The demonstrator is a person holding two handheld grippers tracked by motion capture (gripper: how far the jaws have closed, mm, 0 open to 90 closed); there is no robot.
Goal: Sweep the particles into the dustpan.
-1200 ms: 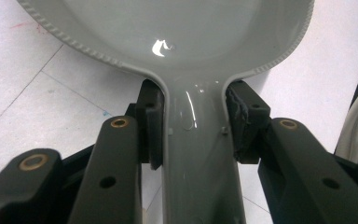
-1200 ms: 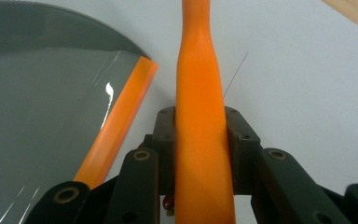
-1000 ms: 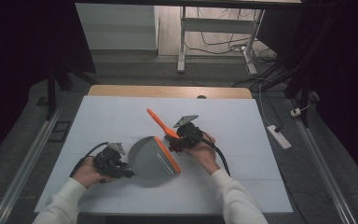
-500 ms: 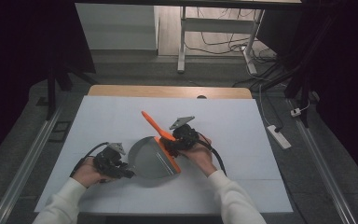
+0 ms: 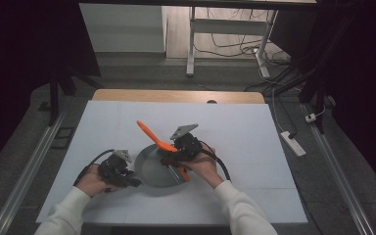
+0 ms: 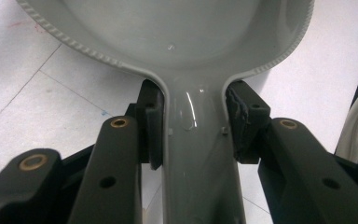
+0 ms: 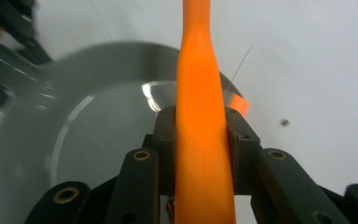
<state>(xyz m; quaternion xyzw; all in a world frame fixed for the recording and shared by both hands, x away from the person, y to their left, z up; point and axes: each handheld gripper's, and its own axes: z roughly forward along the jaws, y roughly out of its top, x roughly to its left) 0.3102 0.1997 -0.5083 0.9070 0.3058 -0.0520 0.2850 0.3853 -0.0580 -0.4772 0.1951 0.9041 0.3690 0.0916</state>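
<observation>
Your right fingers (image 7: 200, 140) clamp the orange spatula (image 5: 154, 134), which has swung left over the last second and now hangs over the pan (image 5: 156, 166), so work in the pan looks close. Your left fingers (image 6: 193, 123) pinch the pan's handle (unmoved). The pan sits mid-surface (image 5: 254, 127), nothing visible inside

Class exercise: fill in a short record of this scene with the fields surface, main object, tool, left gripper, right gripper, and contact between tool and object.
surface: white table top
main object: grey pan, lying flat on the table
tool: orange spatula, handle pointing up and away
left gripper: shut on the pan's handle
right gripper: shut on the spatula's handle
contact: the spatula's blade end is over the pan's right side; whether it touches cannot be told
</observation>
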